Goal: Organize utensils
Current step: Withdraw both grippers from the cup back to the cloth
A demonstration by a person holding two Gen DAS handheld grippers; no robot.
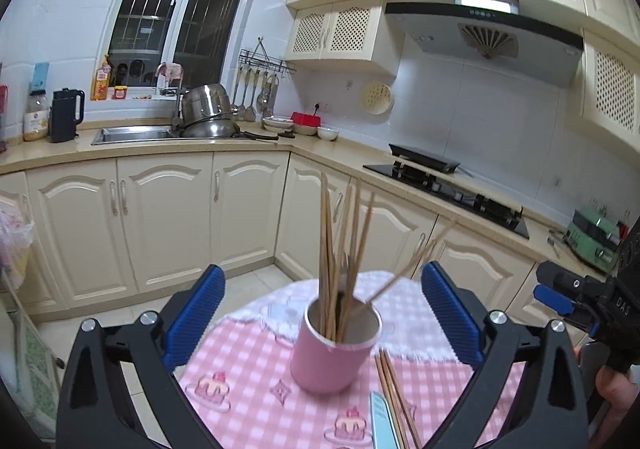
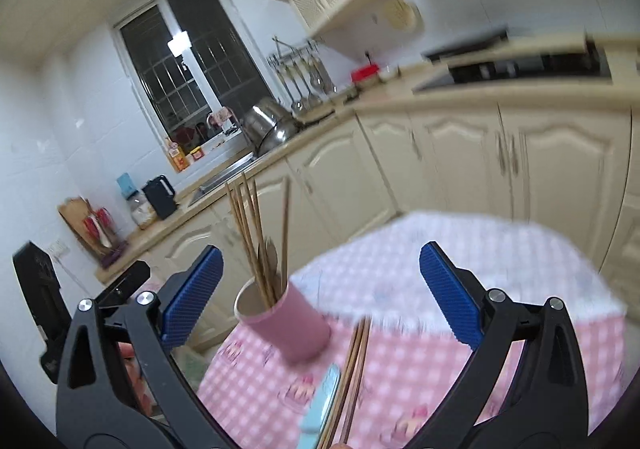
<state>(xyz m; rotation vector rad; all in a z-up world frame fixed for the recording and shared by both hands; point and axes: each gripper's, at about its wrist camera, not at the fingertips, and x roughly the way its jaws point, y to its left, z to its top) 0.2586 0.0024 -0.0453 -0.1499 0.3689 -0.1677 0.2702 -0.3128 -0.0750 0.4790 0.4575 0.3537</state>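
A pink cup (image 1: 334, 349) stands on the table's pink checked cloth (image 1: 248, 365) with several wooden chopsticks (image 1: 340, 241) upright in it. My left gripper (image 1: 323, 269) is open, its blue fingers (image 1: 200, 313) either side of the cup and apart from it. A few loose chopsticks (image 1: 394, 397) and a light blue flat utensil (image 1: 382, 421) lie just right of the cup. In the right wrist view, my right gripper (image 2: 320, 249) is open and empty. The cup (image 2: 286, 325) sits left of centre, with the loose chopsticks (image 2: 354, 377) and blue utensil (image 2: 324, 397) below it.
The right gripper's body (image 1: 568, 291) and a hand (image 1: 612, 381) show at the table's right edge. Cream cabinets (image 1: 168, 209) run behind the table, under a counter with a sink (image 1: 132, 135), steel pots (image 1: 208, 109), a black kettle (image 1: 66, 115) and a stove (image 1: 448, 189).
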